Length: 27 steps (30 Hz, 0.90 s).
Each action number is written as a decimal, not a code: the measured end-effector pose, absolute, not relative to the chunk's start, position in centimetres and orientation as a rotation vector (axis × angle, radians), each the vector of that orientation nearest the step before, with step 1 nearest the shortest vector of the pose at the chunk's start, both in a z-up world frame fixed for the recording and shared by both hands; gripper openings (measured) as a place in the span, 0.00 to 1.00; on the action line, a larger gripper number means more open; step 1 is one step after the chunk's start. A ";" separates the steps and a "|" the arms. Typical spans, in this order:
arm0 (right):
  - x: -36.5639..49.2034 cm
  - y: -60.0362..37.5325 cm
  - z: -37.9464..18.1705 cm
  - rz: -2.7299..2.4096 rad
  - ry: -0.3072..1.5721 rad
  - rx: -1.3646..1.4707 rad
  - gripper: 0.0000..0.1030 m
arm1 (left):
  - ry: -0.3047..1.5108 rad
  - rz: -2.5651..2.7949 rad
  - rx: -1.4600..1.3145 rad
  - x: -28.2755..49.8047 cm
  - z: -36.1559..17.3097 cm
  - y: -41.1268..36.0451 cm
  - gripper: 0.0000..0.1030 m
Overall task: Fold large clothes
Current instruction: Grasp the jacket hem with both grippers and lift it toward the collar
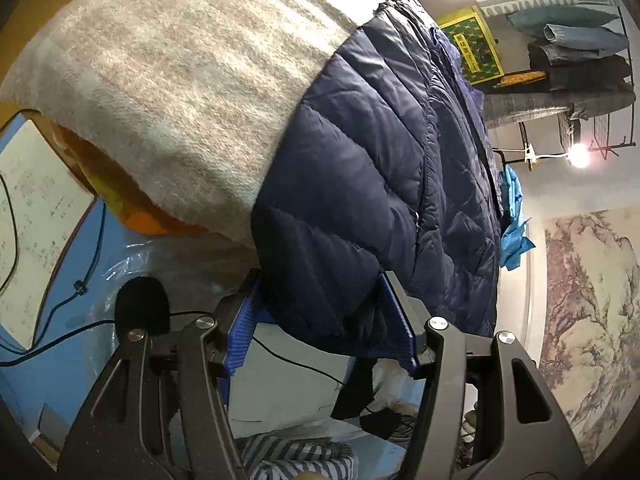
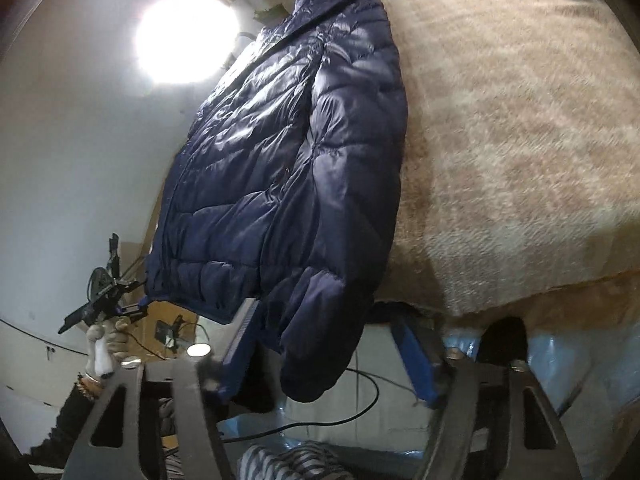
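A navy quilted puffer jacket (image 1: 384, 184) lies spread on a beige woolly blanket (image 1: 180, 92); it also shows in the right wrist view (image 2: 288, 160) on the same blanket (image 2: 520, 160). My left gripper (image 1: 320, 320) is open, its blue-padded jaws straddling the jacket's sleeve cuff at the near edge. My right gripper (image 2: 320, 340) is open, its jaws on either side of the other hanging sleeve cuff. The left gripper (image 2: 108, 296) also appears at the jacket's far hem corner in the right wrist view, held by a hand.
A clothes rack (image 1: 576, 64) with folded garments stands behind. A light-blue cloth (image 1: 514, 220) lies by the jacket's far side. Black cables (image 1: 60, 304) and a paper sheet (image 1: 28, 216) lie on blue flooring. A striped garment (image 1: 296, 456) sits below the grippers.
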State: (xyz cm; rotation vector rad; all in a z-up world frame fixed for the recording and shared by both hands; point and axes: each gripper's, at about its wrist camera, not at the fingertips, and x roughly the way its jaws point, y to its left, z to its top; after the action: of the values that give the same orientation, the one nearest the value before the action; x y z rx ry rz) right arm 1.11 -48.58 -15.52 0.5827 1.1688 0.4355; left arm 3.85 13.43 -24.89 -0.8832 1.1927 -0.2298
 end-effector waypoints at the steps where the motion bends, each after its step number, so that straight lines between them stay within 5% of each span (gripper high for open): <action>1: 1.1 -48.4 -15.5 0.442 1.171 0.583 0.58 | 1.191 -0.229 -0.880 3.8 -24.9 13.4 0.57; 12: 1.8 -47.2 -15.4 0.443 1.179 0.549 0.61 | 1.190 -0.238 -0.890 4.3 -25.3 13.7 0.61; 15: 1.7 -46.4 -15.2 0.461 1.180 0.516 0.54 | 1.196 -0.261 -0.844 4.3 -24.8 12.9 0.43; 18: 1.6 -46.3 -15.2 0.460 1.188 0.519 0.37 | 1.187 -0.275 -0.858 4.3 -24.1 13.1 0.26; 27: 2.0 -47.8 -13.7 0.490 1.129 0.633 0.10 | 1.085 -0.346 -0.790 4.3 -19.4 12.1 0.10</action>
State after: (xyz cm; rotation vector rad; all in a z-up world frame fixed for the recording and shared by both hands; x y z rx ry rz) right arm 1.99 -47.75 -13.65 0.6326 1.1288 0.4898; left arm 4.29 12.06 -19.41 -0.7900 1.0847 -0.3455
